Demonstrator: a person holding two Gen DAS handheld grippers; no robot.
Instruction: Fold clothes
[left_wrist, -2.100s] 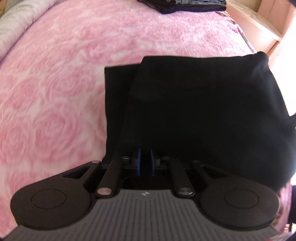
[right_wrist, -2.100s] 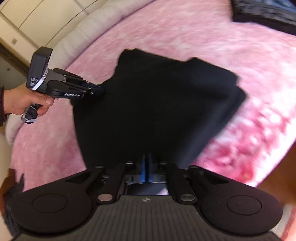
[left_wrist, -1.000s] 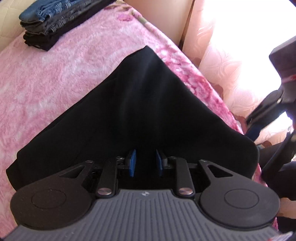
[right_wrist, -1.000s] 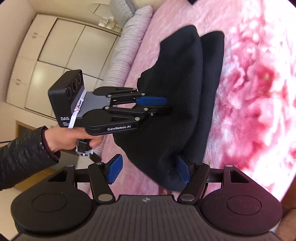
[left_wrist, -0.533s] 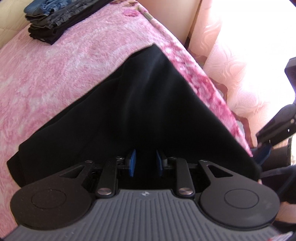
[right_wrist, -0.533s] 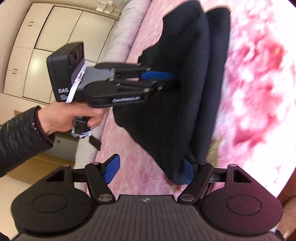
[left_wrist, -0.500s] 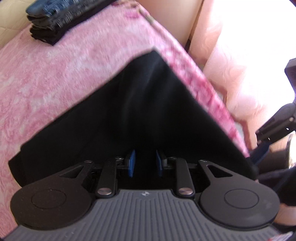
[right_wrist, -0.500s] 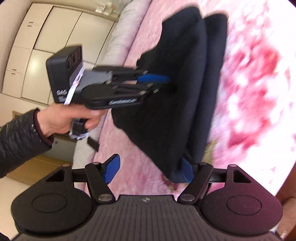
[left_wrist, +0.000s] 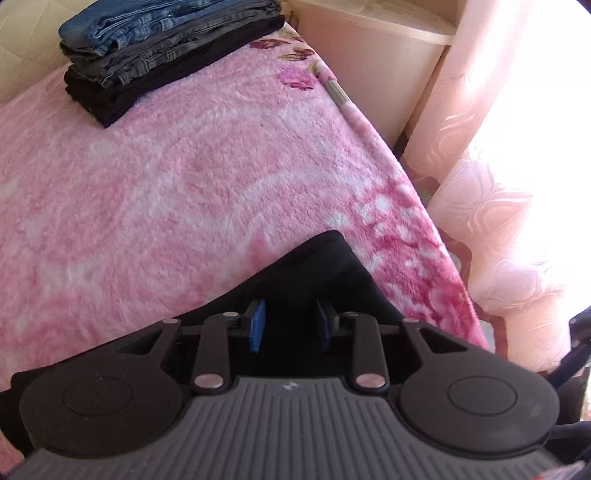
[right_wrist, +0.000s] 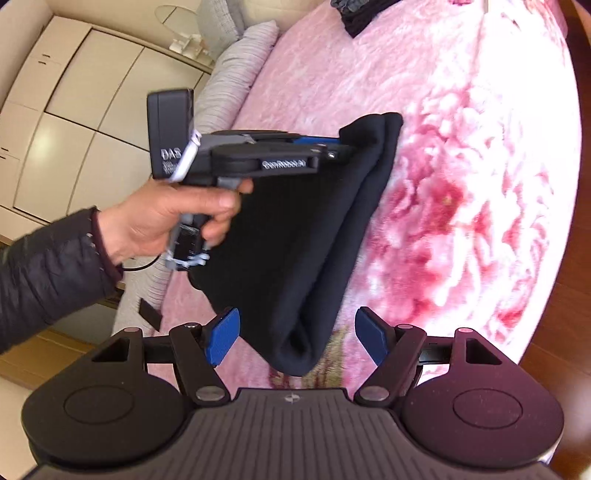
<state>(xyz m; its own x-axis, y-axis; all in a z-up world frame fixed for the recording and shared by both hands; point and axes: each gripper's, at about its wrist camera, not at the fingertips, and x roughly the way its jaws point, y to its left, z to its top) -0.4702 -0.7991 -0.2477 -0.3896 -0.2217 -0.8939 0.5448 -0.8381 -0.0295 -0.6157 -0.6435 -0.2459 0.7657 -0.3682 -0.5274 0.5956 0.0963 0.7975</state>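
Observation:
A folded black garment (right_wrist: 295, 236) hangs above the pink blanket (right_wrist: 461, 184). My left gripper (left_wrist: 290, 325) is shut on the black garment (left_wrist: 317, 273), whose thick fold fills the gap between the blue pads. In the right wrist view the left gripper (right_wrist: 332, 147) grips the garment's top corner, level, held by a hand. My right gripper (right_wrist: 295, 338) is open, its blue pads on either side of the garment's lower corner without touching it.
A stack of folded jeans and dark clothes (left_wrist: 166, 48) lies at the far end of the bed (left_wrist: 184, 184). The bed's right edge borders a pink curtain (left_wrist: 509, 206) and a pale cabinet (left_wrist: 369, 59). White wardrobes (right_wrist: 66, 122) and a grey pillow (right_wrist: 236, 70) lie left.
My right gripper has let go of the garment's lower corner and its pads stand clear. My left gripper has lifted the garment, so less of it shows in the left wrist view.

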